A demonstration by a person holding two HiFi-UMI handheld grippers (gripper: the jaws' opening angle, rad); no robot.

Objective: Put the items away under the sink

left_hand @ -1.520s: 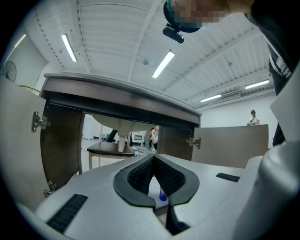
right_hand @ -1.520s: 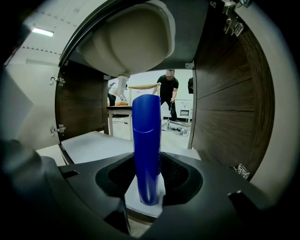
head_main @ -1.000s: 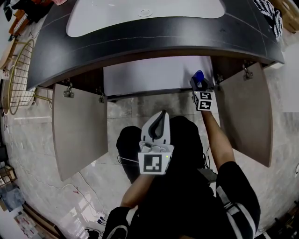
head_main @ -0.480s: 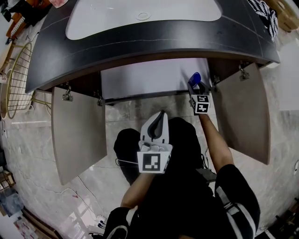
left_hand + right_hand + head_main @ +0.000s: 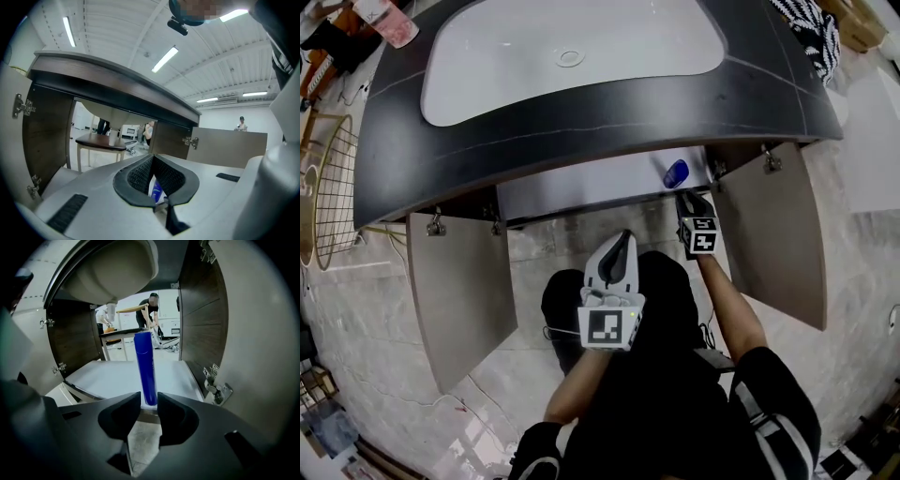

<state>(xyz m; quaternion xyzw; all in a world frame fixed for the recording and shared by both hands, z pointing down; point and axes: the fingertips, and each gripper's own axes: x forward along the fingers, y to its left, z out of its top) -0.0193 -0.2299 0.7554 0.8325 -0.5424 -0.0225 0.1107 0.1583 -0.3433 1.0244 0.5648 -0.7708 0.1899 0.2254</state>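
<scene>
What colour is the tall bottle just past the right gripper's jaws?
The bottle is solid deep blue, top to bottom. It shows best in the right gripper view.

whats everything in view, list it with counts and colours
sink: 1, white, in the counter
counter: 1, dark, above the cabinet
cabinet doors: 2, brown, both open
shelf: 1, white, under the sink
bottle: 1, blue, upright at the shelf's right end
small item: 1, blue and white, in the left gripper
wire basket: 1, gold, left of counter
left gripper: 1, white, shut on small item
right gripper: 1, black, open near bottle
</scene>
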